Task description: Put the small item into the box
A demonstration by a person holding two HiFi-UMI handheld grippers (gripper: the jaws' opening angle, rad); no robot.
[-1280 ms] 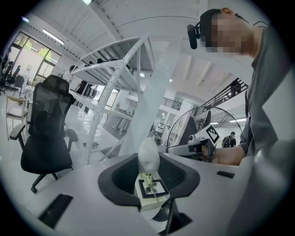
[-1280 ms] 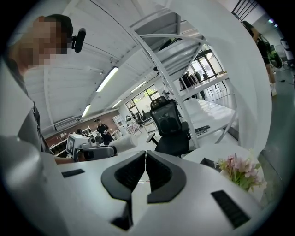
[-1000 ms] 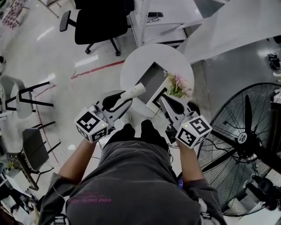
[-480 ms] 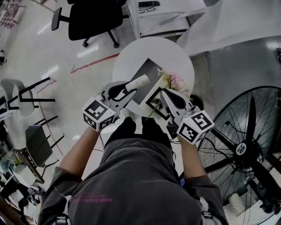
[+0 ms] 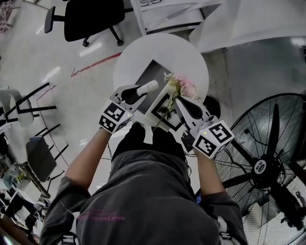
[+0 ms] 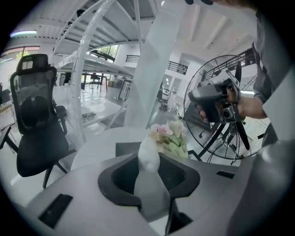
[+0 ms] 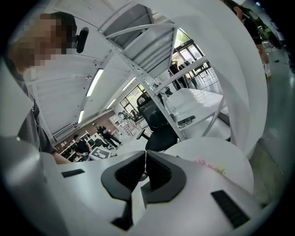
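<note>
My left gripper (image 5: 138, 92) is shut on a small white cylindrical item (image 5: 147, 87), which sticks out past the jaws over the near left edge of the round white table (image 5: 138, 57). In the left gripper view the item (image 6: 148, 156) sits upright between the jaws of the left gripper (image 6: 148, 170). A flat box (image 5: 155, 76), dark grey inside, lies on the table, with a white panel bearing a black square (image 5: 165, 109) at its near end. A pink and white flower sprig (image 5: 180, 86) lies across it. My right gripper (image 5: 178, 101) hovers beside the sprig, jaws shut.
A black office chair (image 5: 88, 16) and a white desk frame (image 5: 167, 14) stand beyond the table. A large standing fan (image 5: 267, 162) is close on the right. Stools and chairs (image 5: 28, 105) stand on the left. The person's legs press against the table's near edge.
The left gripper has carried the white item forward and to the right, closer to the box. The right gripper has stayed beside the flowers. The head view has shifted forward over the table.
</note>
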